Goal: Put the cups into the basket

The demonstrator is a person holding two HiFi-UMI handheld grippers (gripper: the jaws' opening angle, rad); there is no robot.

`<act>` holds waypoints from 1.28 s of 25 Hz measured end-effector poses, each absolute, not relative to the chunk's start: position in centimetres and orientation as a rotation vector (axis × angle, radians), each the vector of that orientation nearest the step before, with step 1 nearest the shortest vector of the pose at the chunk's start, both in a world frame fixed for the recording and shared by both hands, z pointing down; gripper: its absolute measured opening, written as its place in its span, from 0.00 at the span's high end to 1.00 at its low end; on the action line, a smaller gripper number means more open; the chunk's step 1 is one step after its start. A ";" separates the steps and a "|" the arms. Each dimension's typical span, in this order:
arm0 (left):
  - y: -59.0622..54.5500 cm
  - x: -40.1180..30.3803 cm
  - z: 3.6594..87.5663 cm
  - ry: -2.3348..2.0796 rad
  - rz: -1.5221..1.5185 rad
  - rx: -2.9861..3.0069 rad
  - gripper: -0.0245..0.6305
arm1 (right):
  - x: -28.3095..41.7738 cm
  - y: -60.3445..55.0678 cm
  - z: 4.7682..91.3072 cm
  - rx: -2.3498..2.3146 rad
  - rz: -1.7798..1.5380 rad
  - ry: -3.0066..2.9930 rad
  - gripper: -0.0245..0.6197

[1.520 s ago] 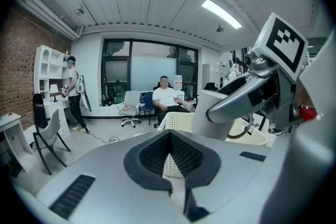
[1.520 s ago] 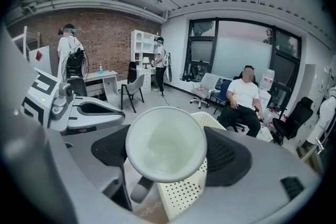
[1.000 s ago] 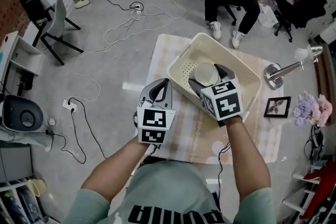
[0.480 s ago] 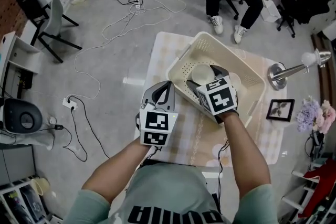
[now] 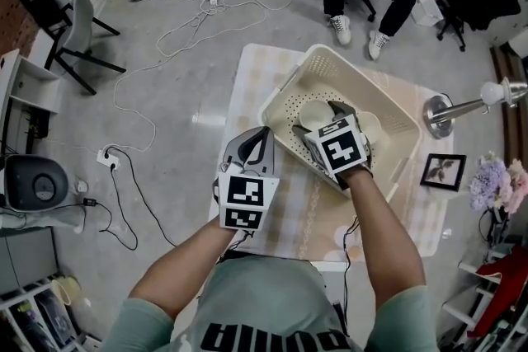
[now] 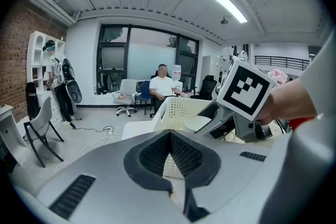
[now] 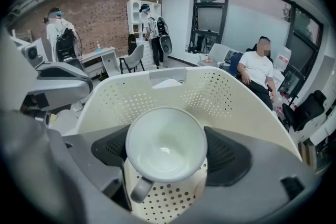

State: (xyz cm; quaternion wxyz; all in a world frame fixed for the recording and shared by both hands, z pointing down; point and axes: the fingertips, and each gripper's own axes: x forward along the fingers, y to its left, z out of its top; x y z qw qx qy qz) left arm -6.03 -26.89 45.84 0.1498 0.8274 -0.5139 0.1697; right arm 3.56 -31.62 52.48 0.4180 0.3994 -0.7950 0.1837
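Right gripper (image 5: 317,119) clamped on a white cup (image 7: 165,144), mouth facing its camera, over the perforated basket (image 5: 290,91). Left gripper (image 5: 260,136) jaws together, empty, just left of the basket.

Only one legible text is found: block lettering on the pale green shirt (image 5: 272,305) at the bottom edge of the head view. It is seen upside down, is partly cut by the frame, and is read as "PUMA". Black-and-white square markers are carried on the cubes of the left gripper (image 5: 262,133) and the right gripper (image 5: 316,116); these are patterns only, no characters can be made out. Nothing can be read in either gripper view.
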 end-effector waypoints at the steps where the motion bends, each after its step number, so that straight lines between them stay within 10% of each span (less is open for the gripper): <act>1: -26.9 -6.0 45.9 -1.474 0.487 2.377 0.95 | 3.6 -31.6 52.8 0.992 0.456 -1.988 0.35; 32: -25.5 -6.1 43.6 -1.432 0.440 2.437 0.95 | 4.1 -30.1 50.8 0.917 0.303 -2.019 0.35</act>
